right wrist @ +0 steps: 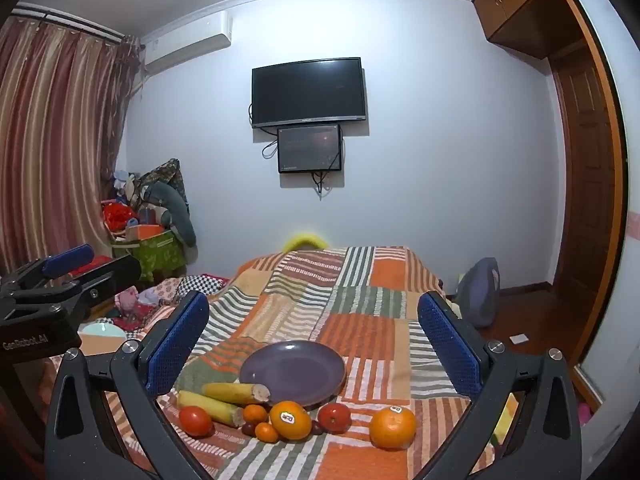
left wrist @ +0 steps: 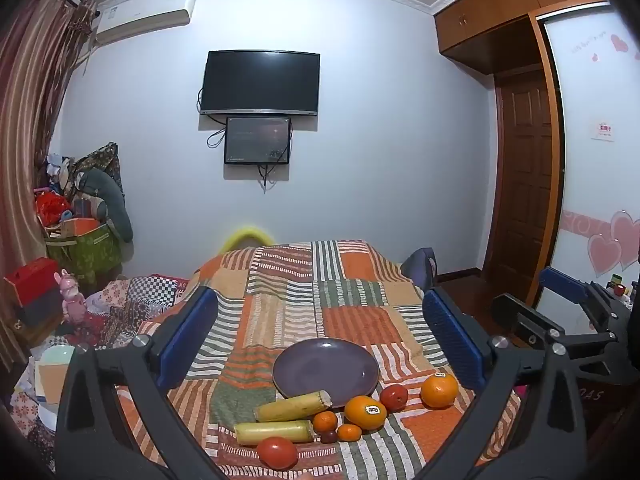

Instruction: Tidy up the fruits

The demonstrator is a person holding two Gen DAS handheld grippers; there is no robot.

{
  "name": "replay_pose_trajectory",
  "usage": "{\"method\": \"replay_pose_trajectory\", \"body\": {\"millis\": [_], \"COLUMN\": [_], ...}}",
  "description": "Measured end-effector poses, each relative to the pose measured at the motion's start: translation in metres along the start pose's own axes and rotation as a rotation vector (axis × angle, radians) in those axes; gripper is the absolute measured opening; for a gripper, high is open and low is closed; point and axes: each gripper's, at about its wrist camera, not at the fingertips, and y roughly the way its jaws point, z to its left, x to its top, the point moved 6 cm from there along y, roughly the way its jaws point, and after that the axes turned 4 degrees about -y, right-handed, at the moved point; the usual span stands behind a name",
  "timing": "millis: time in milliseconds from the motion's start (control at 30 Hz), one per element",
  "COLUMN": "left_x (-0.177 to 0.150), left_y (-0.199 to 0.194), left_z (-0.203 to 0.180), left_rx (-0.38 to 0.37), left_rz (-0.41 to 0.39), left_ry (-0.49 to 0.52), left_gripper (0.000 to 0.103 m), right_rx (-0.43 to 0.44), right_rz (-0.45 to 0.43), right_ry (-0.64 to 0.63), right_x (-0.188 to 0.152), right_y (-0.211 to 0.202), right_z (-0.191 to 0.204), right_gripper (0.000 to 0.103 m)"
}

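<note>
An empty purple plate [left wrist: 326, 366] [right wrist: 293, 372] lies on the striped patchwork cloth. In front of it lie two corn cobs [left wrist: 292, 406] [right wrist: 234, 393], two stickered oranges [left wrist: 365, 412] [right wrist: 392, 427], two tomatoes [left wrist: 277, 453] [right wrist: 334, 417], two small tangerines [left wrist: 325, 421] [right wrist: 254, 414] and a dark small fruit [left wrist: 329, 436]. My left gripper [left wrist: 320, 336] is open and empty, held above and behind the fruit. My right gripper [right wrist: 314, 338] is open and empty too. Each gripper shows at the other view's edge.
The cloth-covered table [left wrist: 352, 292] runs away towards the wall. A clutter of bedding, toys and boxes [left wrist: 80, 280] lies to the left. A backpack [right wrist: 478, 292] and a wooden door [left wrist: 524, 200] are on the right.
</note>
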Motion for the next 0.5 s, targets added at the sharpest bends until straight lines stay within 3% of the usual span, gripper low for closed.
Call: {"method": "replay_pose_trajectory", "body": {"millis": [500], "left_x": [-0.0034], "left_y": [-0.0027], "left_z": [-0.007], "left_rx": [-0.004], "left_rz": [-0.02], "left_ry": [0.029], "left_gripper": [0.103], "right_rx": [-0.001], "right_rz": [-0.011], "right_ry": [0.006], "right_x": [0.0028], "right_y": [-0.0039], "right_z": [-0.0038], "right_gripper": [0.103]}}
